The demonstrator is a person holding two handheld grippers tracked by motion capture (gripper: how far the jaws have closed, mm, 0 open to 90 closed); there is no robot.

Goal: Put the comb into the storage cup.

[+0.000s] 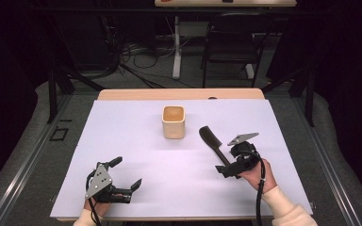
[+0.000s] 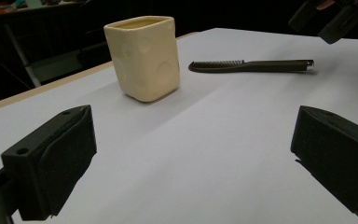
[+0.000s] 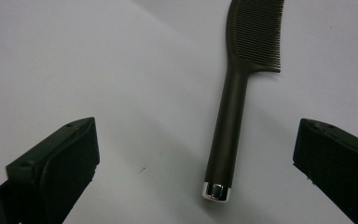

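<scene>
White table sheet [image 1: 136, 155], dark room.

A white sheet [image 1: 136, 160] covers my wooden table [image 1: 179, 94], whose bare edge shows along the far side. A cream square cup [image 1: 173, 122] stands near the middle, and a dark comb [image 1: 212, 141] lies flat just right of it.

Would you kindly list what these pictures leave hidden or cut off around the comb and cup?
- Cup: its inside, in the left gripper view, hidden by its own wall.
- Comb: its tip, in the right gripper view, cut off by the top edge.
- Comb's handle end, in the high view, hidden behind the right gripper.
</scene>
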